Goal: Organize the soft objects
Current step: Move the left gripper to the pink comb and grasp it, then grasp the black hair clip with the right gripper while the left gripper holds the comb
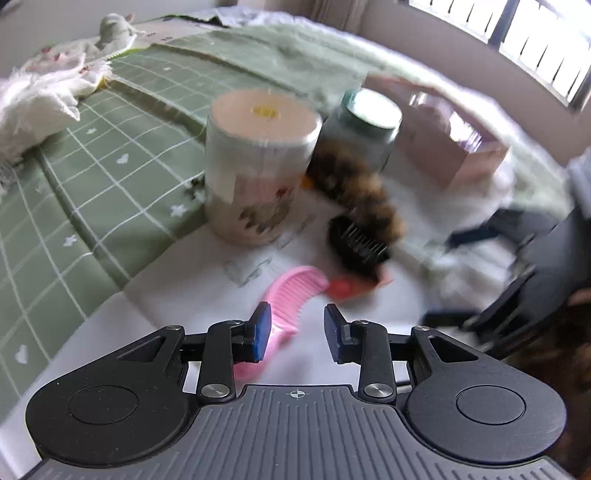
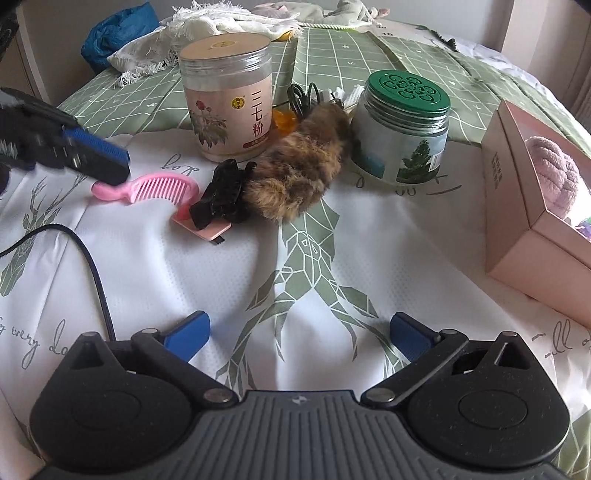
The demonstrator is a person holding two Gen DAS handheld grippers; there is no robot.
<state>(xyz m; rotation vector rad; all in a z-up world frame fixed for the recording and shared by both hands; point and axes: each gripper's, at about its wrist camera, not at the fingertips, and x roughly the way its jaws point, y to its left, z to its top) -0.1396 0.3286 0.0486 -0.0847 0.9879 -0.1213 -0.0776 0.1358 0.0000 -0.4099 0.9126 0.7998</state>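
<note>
**Both hand-held grippers open over the bed, nothing held**

The right hand-held gripper (image 2: 297, 334) tilts downward over the white printed sheet (image 2: 221, 280), its blue jaws spread wide and empty. The left hand-held gripper (image 1: 297, 330) also angles down, jaws parted with nothing clamped; the pink comb (image 1: 286, 301) lies on the sheet just under its left pad.

Beyond the comb sits a black hair clip (image 2: 221, 195) on a small pink card, touching the brown furry piece (image 2: 295, 173), which stretches away between two jars. That furry piece lies well ahead of the right hand-held gripper and past the comb from the left one. The pink-lidded jar (image 2: 229, 99) stands left of it, the green-lidded jar (image 2: 404, 125) right. At the right edge, an open pink box (image 2: 513, 206) holds a mauve knitted soft thing (image 2: 554, 173). Farther back, white fringed cloths (image 2: 192, 33) lie on the green checked cover (image 2: 332, 55).
</note>
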